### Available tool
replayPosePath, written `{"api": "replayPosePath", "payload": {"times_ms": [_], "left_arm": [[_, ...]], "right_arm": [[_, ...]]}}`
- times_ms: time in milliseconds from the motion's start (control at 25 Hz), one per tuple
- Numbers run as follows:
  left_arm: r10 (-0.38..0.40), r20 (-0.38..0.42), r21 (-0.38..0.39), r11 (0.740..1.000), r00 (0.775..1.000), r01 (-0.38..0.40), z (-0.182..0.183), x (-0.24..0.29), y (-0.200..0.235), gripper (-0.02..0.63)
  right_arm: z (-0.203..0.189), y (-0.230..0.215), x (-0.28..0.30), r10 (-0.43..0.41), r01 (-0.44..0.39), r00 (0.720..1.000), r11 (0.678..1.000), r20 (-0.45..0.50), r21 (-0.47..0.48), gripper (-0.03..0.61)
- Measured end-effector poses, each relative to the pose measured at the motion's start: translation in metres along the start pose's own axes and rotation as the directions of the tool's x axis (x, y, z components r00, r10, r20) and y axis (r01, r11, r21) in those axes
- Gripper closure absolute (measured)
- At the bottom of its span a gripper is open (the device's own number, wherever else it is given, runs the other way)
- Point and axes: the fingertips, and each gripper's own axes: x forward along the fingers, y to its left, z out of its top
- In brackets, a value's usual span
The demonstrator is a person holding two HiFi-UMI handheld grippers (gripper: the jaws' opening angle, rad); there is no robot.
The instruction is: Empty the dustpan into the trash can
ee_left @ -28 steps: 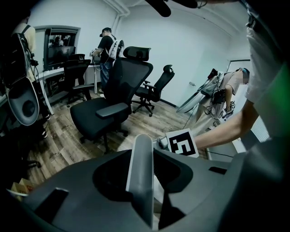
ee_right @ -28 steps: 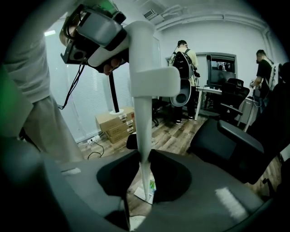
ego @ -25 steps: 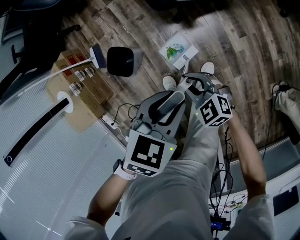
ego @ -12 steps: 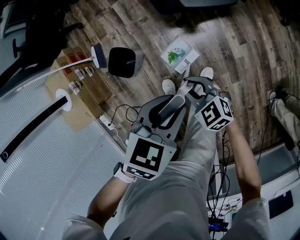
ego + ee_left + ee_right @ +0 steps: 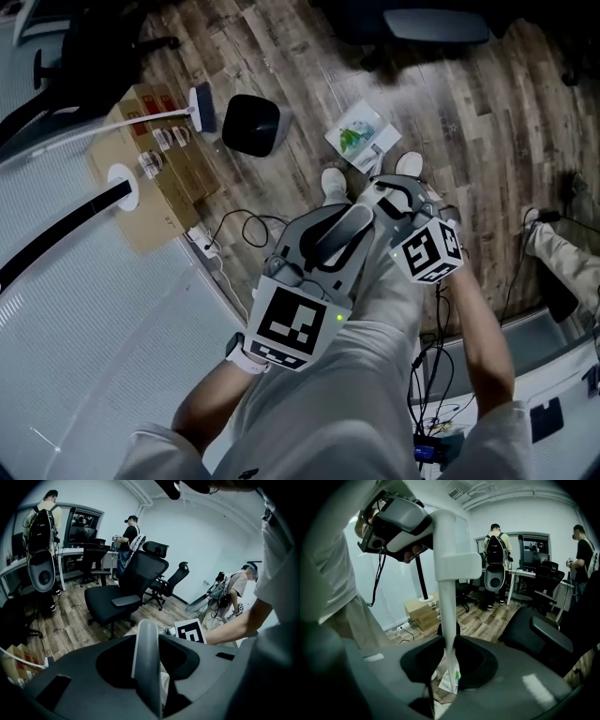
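The white long-handled dustpan (image 5: 361, 136), with a green-printed wrapper lying in it, hangs low over the wood floor just beyond my shoes. Its thin handle (image 5: 446, 602) rises between the jaws of both grippers. My right gripper (image 5: 394, 185) is shut on the handle lower down. My left gripper (image 5: 356, 202) is shut on the handle's rounded upper end (image 5: 146, 648). The black trash can (image 5: 251, 125) stands on the floor to the left of the dustpan, a short way off. In the right gripper view the pan with the wrapper (image 5: 451, 679) shows below the jaws.
A white broom (image 5: 201, 109) leans by the trash can, next to cardboard boxes (image 5: 155, 173). Cables (image 5: 234, 230) trail along the glass wall at the left. Black office chairs (image 5: 124, 592) and several standing people (image 5: 494, 557) fill the room beyond.
Both grippers have risen a little with the handle. In the head view the dustpan has drawn nearer to my shoes, away from the spot beside the trash can.
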Motion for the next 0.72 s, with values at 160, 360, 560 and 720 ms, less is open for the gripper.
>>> {"api": "replayPosePath", "payload": {"times_ms": [160, 360, 560, 720], "left_arm": [[0.002, 0.014, -0.007, 1.0, 1.0, -0.002, 0.005, -0.015, -0.002, 0.485], [0.004, 0.034, -0.016, 1.0, 0.999, -0.003, 0.015, -0.037, -0.004, 0.485], [-0.001, 0.063, -0.021, 1.0, 0.998, 0.002, 0.033, -0.056, -0.005, 0.485], [0.0, 0.077, -0.023, 1.0, 0.997, 0.002, 0.043, -0.07, -0.005, 0.485]], "right_arm": [[0.014, 0.004, -0.005, 0.019, -0.019, 1.0, 0.999, -0.001, -0.029, 0.491], [0.036, 0.01, -0.014, 0.028, -0.028, 1.0, 0.998, 0.006, -0.052, 0.492], [0.059, 0.007, -0.023, 0.023, -0.022, 1.0, 0.998, 0.012, -0.066, 0.492], [0.076, 0.005, -0.029, 0.017, -0.016, 1.0, 0.997, 0.014, -0.073, 0.492]]}}
